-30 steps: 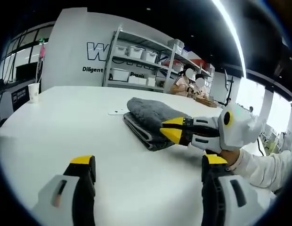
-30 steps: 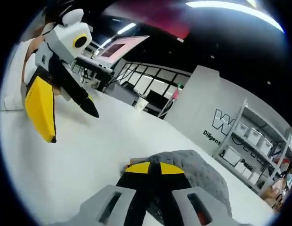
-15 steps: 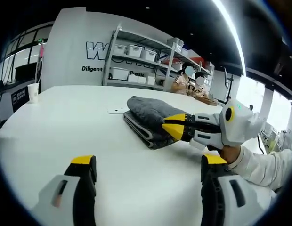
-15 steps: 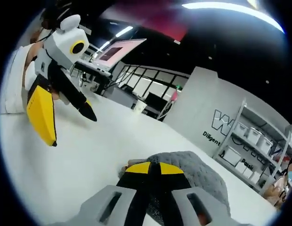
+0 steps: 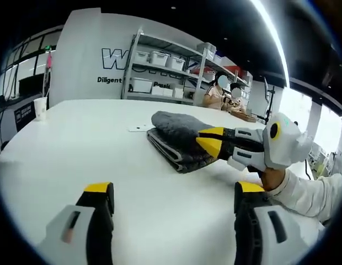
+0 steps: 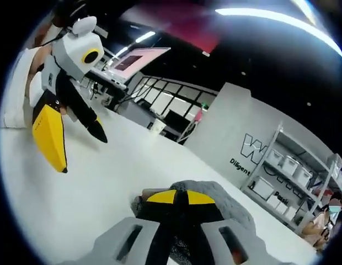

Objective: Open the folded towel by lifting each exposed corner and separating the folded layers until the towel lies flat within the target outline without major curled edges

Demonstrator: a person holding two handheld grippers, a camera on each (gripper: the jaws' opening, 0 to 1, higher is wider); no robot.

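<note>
Towel: the folded grey towel (image 5: pixel 176 141) is lying on the white table (image 5: pixel 77 143), centre of the left gripper view.
Right gripper (image 6: pixel 179 197): its yellow tips are being pressed together on the towel's near edge.
Left gripper (image 5: pixel 170 190): jaws are being held spread above the table, lower frame.

My left gripper (image 5: pixel 171 190) has two fat black jaws with yellow tips and pale grey plastic blocks lower down. Each grey block has a dark slot in it. My right gripper (image 5: pixel 210 143) has a smooth white body with a round yellow ring around a black dot. Its black jaws end in pointed yellow tips. The white long sleeve (image 5: pixel 306 194) on my arm is soft and wrinkled.
</note>
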